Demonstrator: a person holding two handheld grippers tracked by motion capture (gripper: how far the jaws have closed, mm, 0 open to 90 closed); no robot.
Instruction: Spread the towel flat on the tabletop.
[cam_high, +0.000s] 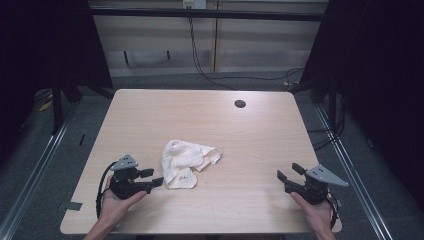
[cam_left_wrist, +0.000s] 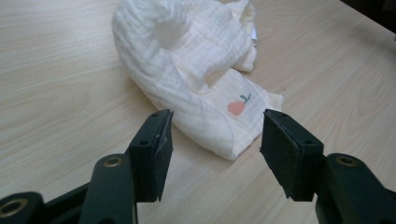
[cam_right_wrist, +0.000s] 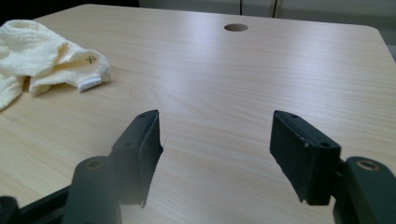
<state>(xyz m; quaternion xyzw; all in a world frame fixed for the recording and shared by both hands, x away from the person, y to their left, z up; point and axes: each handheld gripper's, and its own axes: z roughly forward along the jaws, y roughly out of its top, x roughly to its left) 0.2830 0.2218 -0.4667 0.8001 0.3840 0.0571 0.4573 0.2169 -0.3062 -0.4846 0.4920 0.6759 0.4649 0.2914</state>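
One crumpled cloth (cam_high: 186, 162) lies on one table (cam_high: 250, 150) between two grippers, left gripper (cam_high: 152, 179) and right gripper (cam_high: 289, 172), fingers spread, empty.

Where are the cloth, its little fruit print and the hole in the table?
cloth (cam_high: 186, 159): high view, on its crumpled middle.
fruit print (cam_left_wrist: 236, 107): left gripper view, on the pink fruit.
hole (cam_high: 240, 104): high view, at its dark centre.

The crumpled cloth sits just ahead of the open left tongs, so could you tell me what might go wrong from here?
1. The cloth lies bunched in layers; the left tongs, open at its near corner, may pinch only one layer.
2. Pulling one corner may drag the heap across the table rather than spread it.
3. The right tongs stand far off, open, unable to steady it.
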